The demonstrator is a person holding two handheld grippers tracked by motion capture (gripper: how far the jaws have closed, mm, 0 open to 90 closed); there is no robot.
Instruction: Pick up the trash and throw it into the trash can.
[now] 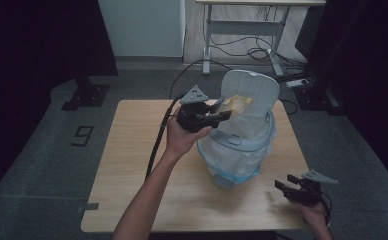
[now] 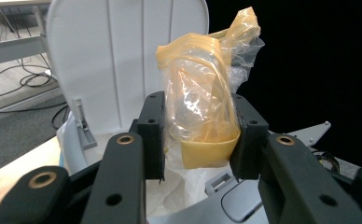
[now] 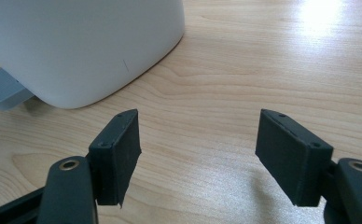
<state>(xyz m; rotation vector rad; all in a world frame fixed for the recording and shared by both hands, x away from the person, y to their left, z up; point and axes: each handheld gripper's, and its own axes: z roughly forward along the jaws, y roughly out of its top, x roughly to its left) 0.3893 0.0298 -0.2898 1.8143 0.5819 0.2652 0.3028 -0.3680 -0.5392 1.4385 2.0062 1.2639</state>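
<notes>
Currently, left gripper point(image 2: 195, 140): clenched on crumpled yellow plastic bag point(image 2: 205, 98), above bin mouth
Right gripper point(image 3: 198, 158): released, jaws apart, low over desk point(image 1: 132, 165) at 5 o'clock of bin
Bin point(image 1: 239, 145): desk centre, lid point(image 1: 249, 90) upright at 12 o'clock, clear liner inside

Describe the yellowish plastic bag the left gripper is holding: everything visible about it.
The plastic bag is a crumpled, translucent yellow-orange film with clearer patches and an opaque yellow band along its lower edge. It stands roughly upright, its twisted top pointing up. The left gripper is shut on it, one black jaw pressing each side. It hangs in the air above the open bin, in front of the bin's raised white lid. Whether anything is inside it cannot be told.
</notes>
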